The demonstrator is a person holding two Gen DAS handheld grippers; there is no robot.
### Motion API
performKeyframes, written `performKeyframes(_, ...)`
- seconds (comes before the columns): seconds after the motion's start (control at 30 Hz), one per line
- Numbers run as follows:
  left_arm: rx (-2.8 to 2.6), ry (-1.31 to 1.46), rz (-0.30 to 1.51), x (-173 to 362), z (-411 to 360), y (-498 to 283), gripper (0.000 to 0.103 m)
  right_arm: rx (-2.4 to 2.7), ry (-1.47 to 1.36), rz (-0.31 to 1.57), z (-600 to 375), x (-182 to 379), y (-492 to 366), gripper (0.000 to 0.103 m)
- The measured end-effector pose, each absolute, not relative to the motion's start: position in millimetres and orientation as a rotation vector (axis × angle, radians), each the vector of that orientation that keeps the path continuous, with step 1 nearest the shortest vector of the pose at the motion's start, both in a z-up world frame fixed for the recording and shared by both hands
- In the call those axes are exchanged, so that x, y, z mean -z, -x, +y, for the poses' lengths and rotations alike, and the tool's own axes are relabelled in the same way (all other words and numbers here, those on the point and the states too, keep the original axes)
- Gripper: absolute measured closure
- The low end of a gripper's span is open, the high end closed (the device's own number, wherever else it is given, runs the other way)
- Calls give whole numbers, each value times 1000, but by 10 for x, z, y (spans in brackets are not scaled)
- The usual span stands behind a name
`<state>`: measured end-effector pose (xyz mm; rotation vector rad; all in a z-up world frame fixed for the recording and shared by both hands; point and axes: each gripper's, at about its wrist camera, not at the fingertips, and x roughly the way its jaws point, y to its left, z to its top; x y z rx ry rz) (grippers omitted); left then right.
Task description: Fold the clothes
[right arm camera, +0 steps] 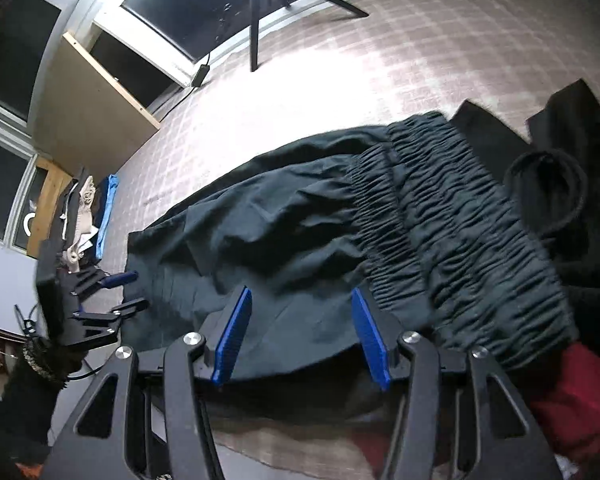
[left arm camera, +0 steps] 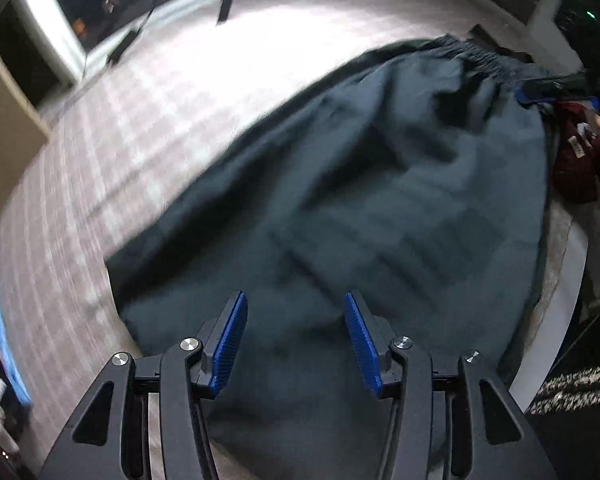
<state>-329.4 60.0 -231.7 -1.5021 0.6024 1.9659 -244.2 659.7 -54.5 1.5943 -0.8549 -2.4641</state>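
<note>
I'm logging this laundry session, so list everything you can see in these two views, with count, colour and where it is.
Dark garment: one, dark grey, spread on the checked surface, gathered elastic waistband toward the right gripper.
Red garment: one, dark red, beside the waistband at the surface's edge.
Black clothing: a pile, count unclear, black, beyond the waistband.
Checked surface: one, pale pink-grey, under the clothes.
Blue item: one, blue, at the surface's far edge beside pale cloth; kind unclear.
Wooden board: one, light wood, leaning by the windows.
Left gripper: one, black with blue pads, open above the dark garment's end.
Right gripper: one, same colours, open over the garment near the waistband.
</note>
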Motion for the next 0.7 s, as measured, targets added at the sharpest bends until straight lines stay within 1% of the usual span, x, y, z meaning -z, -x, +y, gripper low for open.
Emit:
performKeyframes(0.1,-1973,1545,600,2415,290,3195,54,2387,-1755,-643,6320,749,2416,52)
performKeyframes(0.17,-2032,1557,562,2344,40,3187,55,2403,-1816,-569,6341,793,2391,57)
performKeyframes(0.23,-2104,1526,502,2228,-147,3232,55,2413,-1773,-609,6395,677,2410,56)
performKeyframes(0.33,-2163,1513,433,2161,-330,3313,55,2480,-1688,-539,6279,471,2585,55)
performKeyframes(0.47,-2165,1595,336,2259,-709,3210,55,2427,-1634,-439,5818,376,2670,55)
performKeyframes(0.57,-2129,1656,276,2368,-1032,2943,55,2358,-1565,-402,5390,396,2560,55)
performKeyframes(0.63,-2105,1639,277,2377,-1109,2770,55,2291,-1541,-416,5071,475,2576,55)
performKeyframes(0.7,-2076,1601,298,2369,-1148,2584,55,2258,-1529,-376,4721,555,2587,55)
